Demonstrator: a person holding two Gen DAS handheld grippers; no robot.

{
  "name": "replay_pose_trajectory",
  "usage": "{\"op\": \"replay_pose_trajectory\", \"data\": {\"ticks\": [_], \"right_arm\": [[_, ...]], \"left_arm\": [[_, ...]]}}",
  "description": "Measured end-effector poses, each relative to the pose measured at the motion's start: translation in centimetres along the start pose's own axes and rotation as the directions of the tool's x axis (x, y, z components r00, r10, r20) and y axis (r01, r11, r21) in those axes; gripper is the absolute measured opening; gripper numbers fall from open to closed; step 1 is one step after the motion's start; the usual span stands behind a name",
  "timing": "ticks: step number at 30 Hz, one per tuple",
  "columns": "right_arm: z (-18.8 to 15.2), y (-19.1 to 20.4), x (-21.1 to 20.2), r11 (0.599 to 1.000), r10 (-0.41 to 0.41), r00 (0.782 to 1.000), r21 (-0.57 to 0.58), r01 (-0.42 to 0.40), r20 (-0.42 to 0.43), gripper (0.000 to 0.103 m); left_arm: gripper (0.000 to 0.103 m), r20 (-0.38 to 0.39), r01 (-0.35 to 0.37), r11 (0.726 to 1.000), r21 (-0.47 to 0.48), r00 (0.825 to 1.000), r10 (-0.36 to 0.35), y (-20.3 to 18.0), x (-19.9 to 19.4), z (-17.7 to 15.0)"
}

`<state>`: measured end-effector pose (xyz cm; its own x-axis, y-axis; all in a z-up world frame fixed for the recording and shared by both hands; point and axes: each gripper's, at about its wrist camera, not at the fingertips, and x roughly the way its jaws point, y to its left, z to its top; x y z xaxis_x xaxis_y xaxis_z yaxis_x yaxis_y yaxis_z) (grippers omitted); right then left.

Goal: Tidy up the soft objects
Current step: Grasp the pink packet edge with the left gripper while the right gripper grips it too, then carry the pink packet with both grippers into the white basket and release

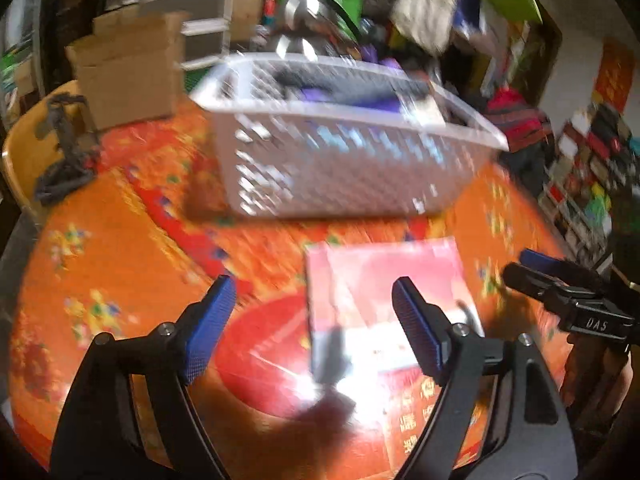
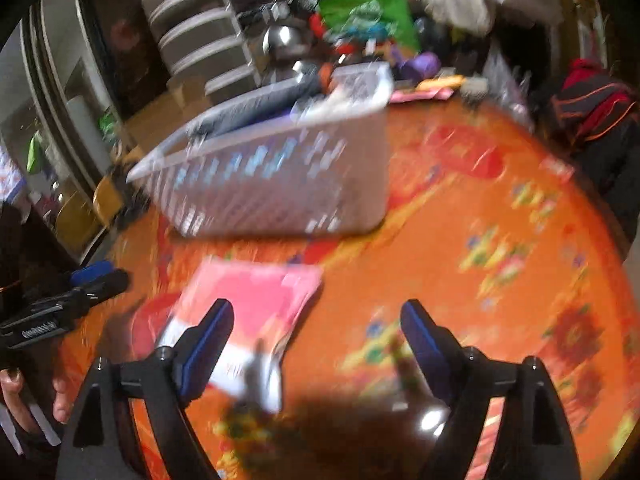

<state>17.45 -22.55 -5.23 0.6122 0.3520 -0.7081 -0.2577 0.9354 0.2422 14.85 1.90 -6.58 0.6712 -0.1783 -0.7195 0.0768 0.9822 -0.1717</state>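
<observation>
1. Nearest in the left wrist view is the left gripper (image 1: 314, 312). Its blue pads stand wide apart and hold nothing; the pink packet (image 1: 384, 304) lies on the table below and between them.
2. The right gripper (image 2: 316, 332) is also spread wide and empty. In its view the pink packet (image 2: 256, 316) lies under the left finger, and only the orange tablecloth (image 2: 480, 240) shows between the pads.
3. The pink packet is flat, with a pink upper part and a white lower part, and lies on the tablecloth in front of the basket, apart from it.
4. I judge it light, soft and a little slippery, because its surface looks shiny like plastic film. It will probably bend if it is lifted by one corner. A good place to pinch is a free edge or corner, perhaps one gripper on each side.
5. Yellow characters show on the red area near its lower end, but blur makes them unreadable. The body of the right gripper (image 1: 576, 296) carries letters that look like "UAS".
6. Further back stands the white basket (image 1: 352, 168) with perforated walls; dark and purple things already lie inside.
7. Behind it is a cardboard box (image 1: 124, 76).
</observation>
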Motion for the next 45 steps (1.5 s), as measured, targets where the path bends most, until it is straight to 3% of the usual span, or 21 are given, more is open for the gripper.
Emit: {"op": "replay_pose_trajectory", "data": {"ticks": [3, 8, 14, 16, 20, 22, 27, 30, 32, 39, 45], "right_arm": [[-1.6, 1.0, 1.6, 0.999, 0.043, 0.998, -0.014, -0.043, -0.049, 0.08], [-2.3, 2.1, 2.9, 0.997, 0.062, 0.995, -0.039, -0.065, -0.083, 0.057], [-2.6, 3.1, 3.8, 0.995, 0.073, 0.991, -0.063, -0.081, -0.109, 0.039], [-2.5, 3.4, 4.1, 0.993, 0.073, 0.991, -0.083, -0.083, -0.113, 0.036], [-2.4, 3.7, 4.4, 0.991, 0.081, 0.99, -0.099, -0.093, -0.117, 0.03], [-2.4, 3.8, 4.5, 0.99, 0.094, 0.988, -0.097, -0.106, -0.121, 0.029], [-2.4, 4.2, 4.5, 0.987, 0.086, 0.989, -0.126, -0.102, -0.122, 0.021], [-2.5, 4.6, 4.1, 0.984, 0.063, 0.992, -0.158, -0.079, -0.105, 0.011], [-2.7, 4.6, 3.8, 0.983, 0.052, 0.994, -0.171, -0.067, -0.095, 0.007], [-2.8, 4.8, 3.4, 0.979, 0.052, 0.995, -0.193, -0.067, -0.085, 0.005], [-3.1, 5.1, 2.1, 0.978, 0.055, 0.998, -0.2, -0.062, -0.039, 0.003]], "left_arm": [[0.078, -0.05, 0.02, 1.0, 0.008, 0.999, -0.019, -0.9, 1.6, -1.1], [0.076, -0.093, 0.032, 0.999, -0.005, 0.995, -0.032, -1.3, 3.5, -1.7], [0.058, -0.116, 0.051, 0.999, -0.017, 0.992, -0.053, -1.2, 4.6, -1.9], [0.045, -0.114, 0.067, 0.998, -0.015, 0.991, -0.068, -1.3, 4.7, -1.8], [0.037, -0.107, 0.087, 0.996, -0.027, 0.99, -0.089, -1.6, 4.8, -2.0], [0.024, -0.112, 0.118, 0.992, -0.041, 0.986, -0.121, -1.6, 4.7, -2.1], [0.02, -0.091, 0.105, 0.994, -0.029, 0.99, -0.108, -2.0, 4.4, -2.4], [0.006, -0.075, 0.093, 0.995, -0.024, 0.993, -0.094, -1.6, 3.9, -2.5], [0.005, -0.07, 0.105, 0.994, -0.026, 0.992, -0.107, -1.2, 3.9, -2.8], [0.004, -0.07, 0.096, 0.995, -0.025, 0.993, -0.097, -1.1, 3.8, -3.0], [0.003, 0.004, 0.088, 0.996, 0.001, 0.996, -0.088, -1.7, 1.9, -3.2]]}}
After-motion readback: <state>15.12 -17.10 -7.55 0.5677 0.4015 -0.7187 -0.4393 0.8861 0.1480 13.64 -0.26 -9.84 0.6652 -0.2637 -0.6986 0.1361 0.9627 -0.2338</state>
